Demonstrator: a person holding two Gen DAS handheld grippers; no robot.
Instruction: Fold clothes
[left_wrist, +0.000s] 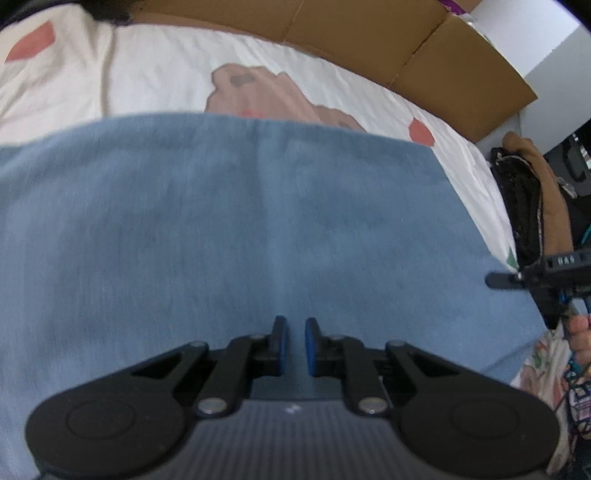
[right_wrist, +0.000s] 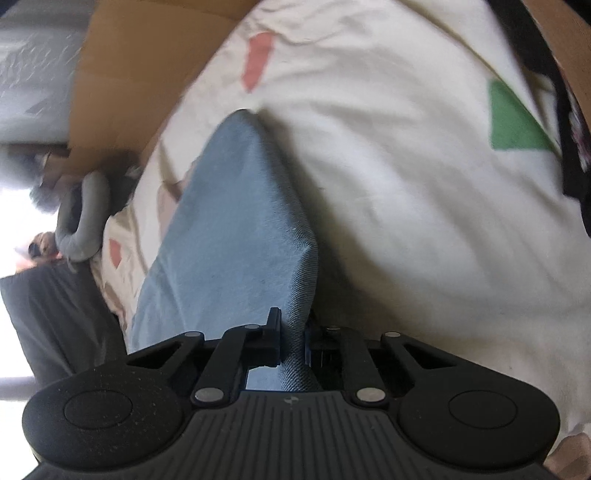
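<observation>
Blue denim garment (left_wrist: 236, 229) lies spread flat on the bed's white sheet (left_wrist: 155, 77), which carries pink, brown and green patches. My left gripper (left_wrist: 291, 345) hovers over the cloth, pads a narrow gap apart, nothing between them. My right gripper (right_wrist: 291, 339) is pinched onto a folded edge of the same denim, the fabric rising as a ridge ahead of the fingers. Brown cardboard (left_wrist: 369, 33) stands beyond the far edge of the bed. Both views are motion-blurred.
</observation>
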